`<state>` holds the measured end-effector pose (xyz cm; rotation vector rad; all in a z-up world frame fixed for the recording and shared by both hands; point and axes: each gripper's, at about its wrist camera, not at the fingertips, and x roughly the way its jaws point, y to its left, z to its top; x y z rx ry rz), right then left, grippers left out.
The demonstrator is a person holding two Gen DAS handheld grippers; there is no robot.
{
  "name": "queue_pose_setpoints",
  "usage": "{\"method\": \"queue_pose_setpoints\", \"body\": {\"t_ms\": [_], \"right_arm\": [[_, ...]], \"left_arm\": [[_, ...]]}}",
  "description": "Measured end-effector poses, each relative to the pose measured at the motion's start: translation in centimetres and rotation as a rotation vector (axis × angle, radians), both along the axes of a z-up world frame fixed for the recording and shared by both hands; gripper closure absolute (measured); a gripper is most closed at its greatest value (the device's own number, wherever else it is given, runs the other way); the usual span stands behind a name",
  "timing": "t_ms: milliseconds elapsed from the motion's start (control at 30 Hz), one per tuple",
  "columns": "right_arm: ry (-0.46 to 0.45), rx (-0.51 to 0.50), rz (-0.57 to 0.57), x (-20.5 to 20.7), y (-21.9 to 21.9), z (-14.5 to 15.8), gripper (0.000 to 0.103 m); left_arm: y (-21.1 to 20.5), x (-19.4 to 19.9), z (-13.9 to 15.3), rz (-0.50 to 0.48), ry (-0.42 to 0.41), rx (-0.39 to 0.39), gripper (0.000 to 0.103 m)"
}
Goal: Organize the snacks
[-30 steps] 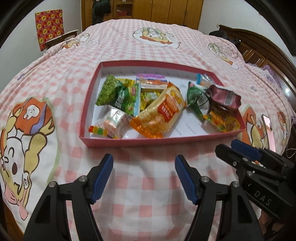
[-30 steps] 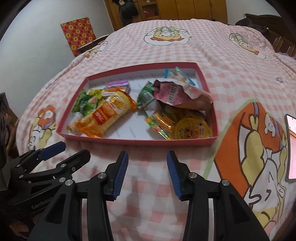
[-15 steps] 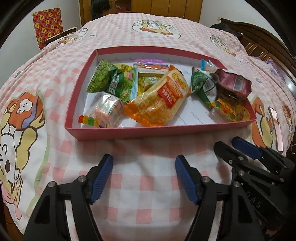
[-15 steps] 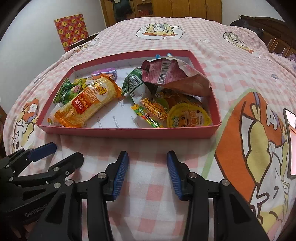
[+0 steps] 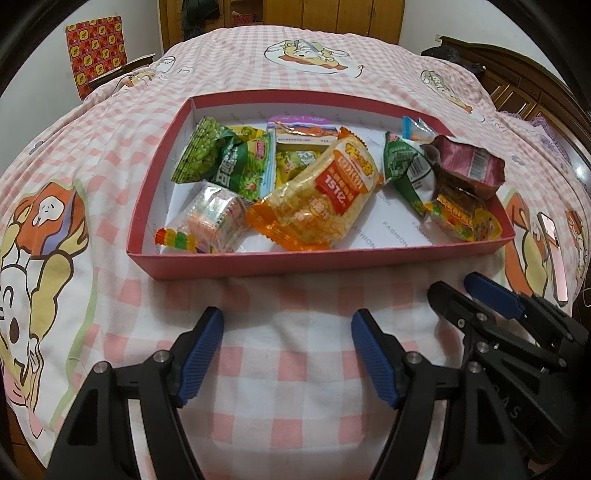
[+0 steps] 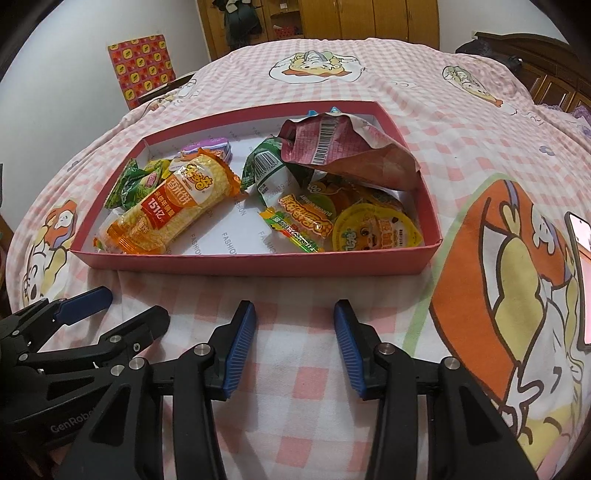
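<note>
All the snacks (image 5: 317, 192) lie inside the red tray (image 5: 332, 260) on the bed (image 5: 280, 62) — heaped, not sorted, the maroon bag (image 6: 347, 147) crumpled toward 2 o'clock. Both the left gripper (image 5: 287, 354) and right gripper (image 6: 294, 345) hover at 6 o'clock, fingers wide and empty — tidying looks unfinished.

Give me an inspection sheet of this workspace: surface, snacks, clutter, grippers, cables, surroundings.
Surface: bed with pink checked sheet, cartoon prints.
Job's things: red tray holds all the snacks; orange rice cracker pack in the middle, green pea packs at left, crumpled maroon bag at right, jelly cup in the near right corner.
Clutter: phone on the sheet right of the tray.
Grippers: left gripper and right gripper open, empty, short of the tray.
Cables: nothing seen.
Surroundings: wooden wardrobe, patterned red panel.
</note>
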<state>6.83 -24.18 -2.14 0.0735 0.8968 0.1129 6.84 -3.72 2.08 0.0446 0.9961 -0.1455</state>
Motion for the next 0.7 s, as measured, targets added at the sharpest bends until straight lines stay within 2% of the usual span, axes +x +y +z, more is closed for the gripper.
{"method": "queue_pose_setpoints", "body": {"t_ms": [700], "right_arm": [[-0.002, -0.008, 0.001, -0.03, 0.01, 0.0, 0.057]], "left_arm": [[0.26, 0.13, -0.27, -0.001, 0.001, 0.001, 0.027]]}}
